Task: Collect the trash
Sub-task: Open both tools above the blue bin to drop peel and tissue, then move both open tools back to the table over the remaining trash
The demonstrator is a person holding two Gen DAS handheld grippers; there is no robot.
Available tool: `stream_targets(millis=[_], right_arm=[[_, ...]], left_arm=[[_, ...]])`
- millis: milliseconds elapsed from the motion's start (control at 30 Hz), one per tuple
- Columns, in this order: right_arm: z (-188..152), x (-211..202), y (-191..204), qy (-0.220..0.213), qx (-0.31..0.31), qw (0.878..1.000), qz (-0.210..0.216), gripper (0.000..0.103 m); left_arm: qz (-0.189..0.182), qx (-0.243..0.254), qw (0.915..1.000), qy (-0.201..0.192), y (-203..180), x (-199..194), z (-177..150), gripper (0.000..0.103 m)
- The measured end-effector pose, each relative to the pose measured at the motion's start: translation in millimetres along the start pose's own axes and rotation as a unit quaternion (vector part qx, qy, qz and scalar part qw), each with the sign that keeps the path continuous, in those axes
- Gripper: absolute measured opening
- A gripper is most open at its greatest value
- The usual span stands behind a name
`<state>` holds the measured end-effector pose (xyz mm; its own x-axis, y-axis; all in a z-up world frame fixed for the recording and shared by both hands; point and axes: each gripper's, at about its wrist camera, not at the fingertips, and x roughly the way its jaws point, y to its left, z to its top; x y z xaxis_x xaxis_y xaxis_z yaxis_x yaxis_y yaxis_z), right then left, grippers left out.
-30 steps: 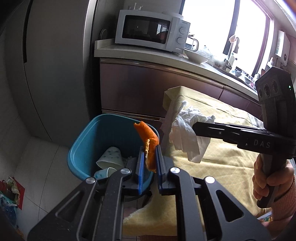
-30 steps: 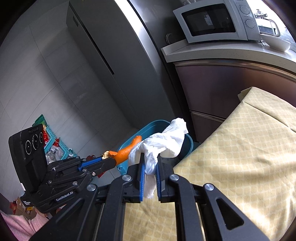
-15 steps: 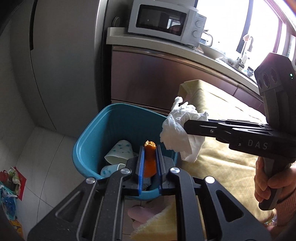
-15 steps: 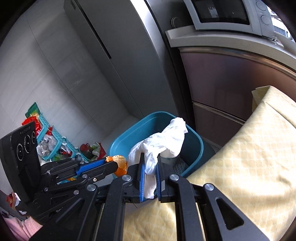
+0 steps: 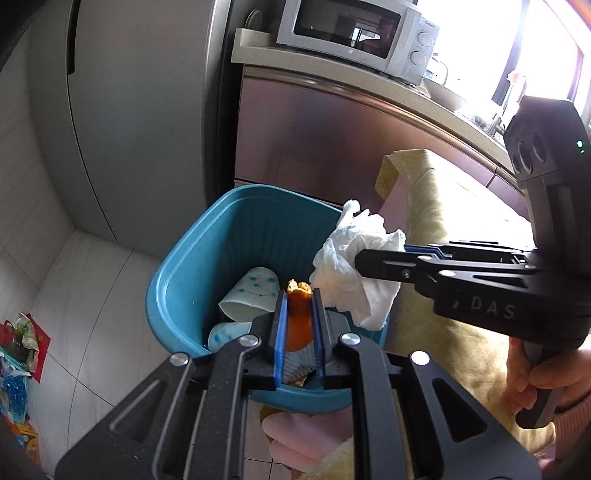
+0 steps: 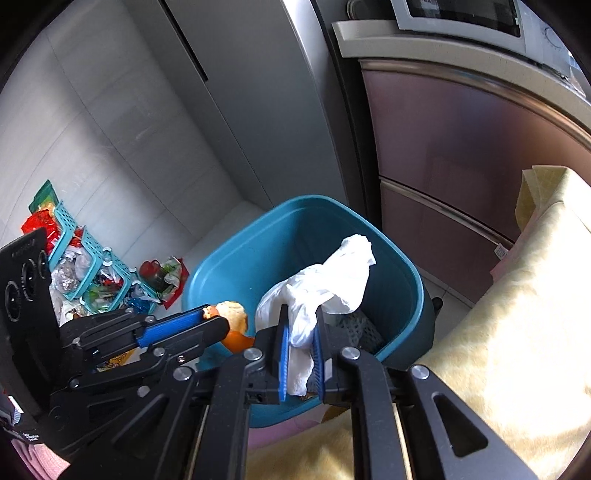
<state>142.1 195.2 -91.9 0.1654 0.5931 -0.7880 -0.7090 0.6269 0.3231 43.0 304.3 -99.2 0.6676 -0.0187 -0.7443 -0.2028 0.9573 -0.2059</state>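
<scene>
A blue trash bin [image 5: 192, 258] [image 6: 399, 280] stands on the floor beside the table. My left gripper [image 5: 299, 295] [image 6: 218, 321] is shut on an orange peel [image 5: 298, 321] [image 6: 236, 325] and holds it over the bin's near side. My right gripper [image 6: 301, 314] [image 5: 360, 258] is shut on a crumpled white tissue [image 6: 325, 284] [image 5: 354, 273] and holds it over the bin's right rim. Two white paper cups [image 5: 251, 295] with blue marks lie inside the bin.
A table with a yellow cloth [image 5: 461, 229] [image 6: 517, 314] sits right of the bin. A grey fridge [image 5: 129, 110] and a counter with a microwave [image 5: 351, 33] stand behind. Teal baskets with snack packs [image 6: 85, 273] lie on the floor at left.
Both grippers have moved left and down from the table's edge to above the bin, still holding the peel and the tissue.
</scene>
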Motion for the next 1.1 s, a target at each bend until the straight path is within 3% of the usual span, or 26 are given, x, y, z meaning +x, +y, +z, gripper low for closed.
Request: stream_targets(millis=[100,367,600,833,1100], right_arm=[[2,8,-2,0.012,0.007,1.000,-0.006,0.020],[-2,1,-4,0.001,0.013,1.000,-0.005,0.025],[-20,-54,-19,-0.053,0.011,0.998,0.009,0.030],[-64,-137,-39,-0.122,0.023,0.992,-0.002,0.034],[-139,-229,-91,-0.190,0.089,0.975,-0.073,0.038]], left_arm=[[-0.008,-0.009,0.9999,0.001,3,5,1,0.016],[-0.016,-0.028,0.9995,0.000,10,9,-2,0.028],[-0.027,0.007,0.9986,-0.046,-14,-23,-1,0.046],[-0.076,0.067,0.9901,-0.097,-72,-57,-4,0.062],[-0.156,0.151,0.9720,-0.090,-174,-59,-13,0.067]])
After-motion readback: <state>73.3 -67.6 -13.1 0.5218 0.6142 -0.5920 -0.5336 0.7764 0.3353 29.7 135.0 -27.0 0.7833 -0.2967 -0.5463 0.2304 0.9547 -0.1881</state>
